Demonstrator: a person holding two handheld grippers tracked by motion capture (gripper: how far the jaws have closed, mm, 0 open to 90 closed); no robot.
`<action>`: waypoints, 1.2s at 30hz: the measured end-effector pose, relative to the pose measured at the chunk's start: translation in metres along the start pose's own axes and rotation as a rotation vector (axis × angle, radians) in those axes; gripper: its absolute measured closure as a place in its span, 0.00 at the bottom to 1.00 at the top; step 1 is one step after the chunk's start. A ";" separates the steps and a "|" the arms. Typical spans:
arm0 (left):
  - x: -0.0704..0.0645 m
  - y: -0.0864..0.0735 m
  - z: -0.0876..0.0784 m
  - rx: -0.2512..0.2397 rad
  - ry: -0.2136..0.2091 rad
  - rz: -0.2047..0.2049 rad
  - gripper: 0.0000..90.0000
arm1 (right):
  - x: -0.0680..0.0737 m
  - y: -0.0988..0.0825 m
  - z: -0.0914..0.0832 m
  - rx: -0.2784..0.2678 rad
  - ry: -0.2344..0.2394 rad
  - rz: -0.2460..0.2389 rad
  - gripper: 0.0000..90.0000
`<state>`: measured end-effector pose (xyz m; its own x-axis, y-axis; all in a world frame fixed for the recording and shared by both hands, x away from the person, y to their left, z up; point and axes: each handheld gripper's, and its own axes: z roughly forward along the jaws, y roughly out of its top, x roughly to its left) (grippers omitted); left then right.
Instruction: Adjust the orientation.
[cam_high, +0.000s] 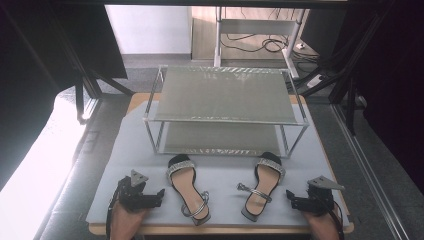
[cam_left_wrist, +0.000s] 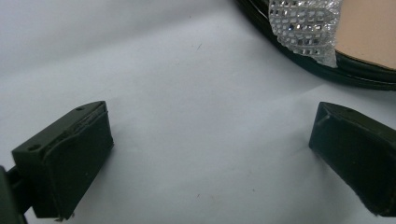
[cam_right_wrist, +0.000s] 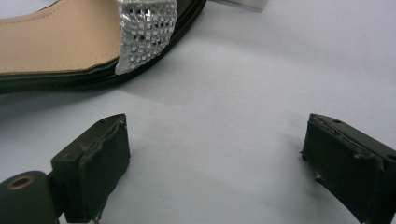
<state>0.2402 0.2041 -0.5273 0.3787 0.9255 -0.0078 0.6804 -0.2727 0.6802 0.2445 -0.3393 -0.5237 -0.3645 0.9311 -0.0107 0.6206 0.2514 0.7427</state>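
Note:
Two black sandals with tan insoles and sparkly silver toe bands lie on the grey mat in front of a two-tier shoe rack (cam_high: 225, 95). The left sandal (cam_high: 186, 186) lies just right of my left gripper (cam_high: 159, 194), whose jaws stand wide apart and hold nothing. The right sandal (cam_high: 262, 183) lies just left of my right gripper (cam_high: 290, 197), also open and holding nothing. In the left gripper view, my left gripper (cam_left_wrist: 210, 158) hovers over bare mat with the sandal's silver band (cam_left_wrist: 306, 25) at the upper right. In the right gripper view, my right gripper (cam_right_wrist: 217, 168) has the other sandal (cam_right_wrist: 60, 42) at the upper left.
The grey mat (cam_high: 220, 172) covers a wooden table whose front edge runs just below both sandals. The rack's two mesh shelves hold nothing. Black frame posts and dark curtains flank the table; cables lie on the floor behind it.

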 end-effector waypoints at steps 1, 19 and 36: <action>0.000 0.000 0.000 -0.001 0.002 -0.003 0.00 | 0.000 -0.001 0.000 -0.005 0.003 0.001 0.09; -0.003 0.000 -0.001 0.005 0.014 -0.023 0.00 | 0.000 -0.003 -0.002 -0.019 0.001 0.004 0.10; -0.003 0.020 0.003 -0.016 -0.179 -0.051 0.30 | 0.000 -0.004 -0.002 -0.020 0.003 0.003 0.10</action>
<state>0.2547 0.1947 -0.5158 0.4504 0.8760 -0.1724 0.6922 -0.2207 0.6871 0.2405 -0.3409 -0.5250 -0.3646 0.9311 -0.0068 0.6074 0.2434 0.7562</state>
